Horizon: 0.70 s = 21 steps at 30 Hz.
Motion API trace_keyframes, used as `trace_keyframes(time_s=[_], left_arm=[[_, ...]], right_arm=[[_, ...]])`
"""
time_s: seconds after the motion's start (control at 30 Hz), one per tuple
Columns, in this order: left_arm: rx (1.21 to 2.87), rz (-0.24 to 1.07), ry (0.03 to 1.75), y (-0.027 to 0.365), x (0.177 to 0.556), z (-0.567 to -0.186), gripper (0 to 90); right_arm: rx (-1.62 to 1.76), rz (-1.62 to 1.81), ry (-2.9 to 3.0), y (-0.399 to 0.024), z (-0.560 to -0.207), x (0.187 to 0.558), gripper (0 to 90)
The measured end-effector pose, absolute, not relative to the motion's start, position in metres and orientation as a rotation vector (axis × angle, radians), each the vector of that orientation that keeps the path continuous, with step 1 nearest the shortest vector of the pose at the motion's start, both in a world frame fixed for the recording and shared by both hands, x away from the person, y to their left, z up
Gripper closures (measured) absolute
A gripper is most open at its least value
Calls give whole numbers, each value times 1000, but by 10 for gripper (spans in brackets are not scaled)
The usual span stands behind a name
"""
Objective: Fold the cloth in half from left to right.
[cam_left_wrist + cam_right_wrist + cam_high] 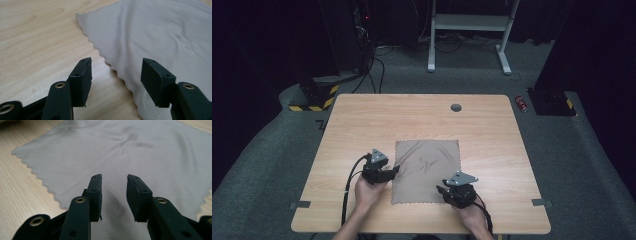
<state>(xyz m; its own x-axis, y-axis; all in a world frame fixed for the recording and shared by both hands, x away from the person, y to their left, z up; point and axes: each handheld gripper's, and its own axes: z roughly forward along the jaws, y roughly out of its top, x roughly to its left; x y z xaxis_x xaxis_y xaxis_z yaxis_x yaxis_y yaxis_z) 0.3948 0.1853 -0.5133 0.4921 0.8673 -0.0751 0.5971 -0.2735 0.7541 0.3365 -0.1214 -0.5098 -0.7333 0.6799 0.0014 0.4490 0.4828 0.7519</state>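
A grey-brown cloth (427, 167) with scalloped edges lies flat on the wooden table (362, 120), a few wrinkles at its middle. My left gripper (395, 170) sits at the cloth's left edge, held by a hand. In the left gripper view its jaws stand wide open (116, 75) just above the scalloped edge of the cloth (162, 32), with nothing between them. My right gripper (440, 189) rests over the cloth's near right corner. In the right gripper view its jaws (114, 192) are apart and hover low over the cloth (112, 150), gripping nothing.
A round cable hole (456, 107) sits near the table's far edge. Tape strips mark the near left (300, 204) and near right (542, 202) of the table. On the floor are a red can (522, 103) and a white desk frame (469, 22).
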Motion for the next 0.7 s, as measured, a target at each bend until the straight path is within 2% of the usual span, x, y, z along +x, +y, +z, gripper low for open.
trace_keyframes(time_s=[0.33,0.7], left_arm=[[1980,458,1285,191,438,-506,460],[1961,418,1353,185,479,-504,471]], right_arm=[[866,1154,2520,-87,-511,337,710],[745,1185,2586,-46,-510,331,730]])
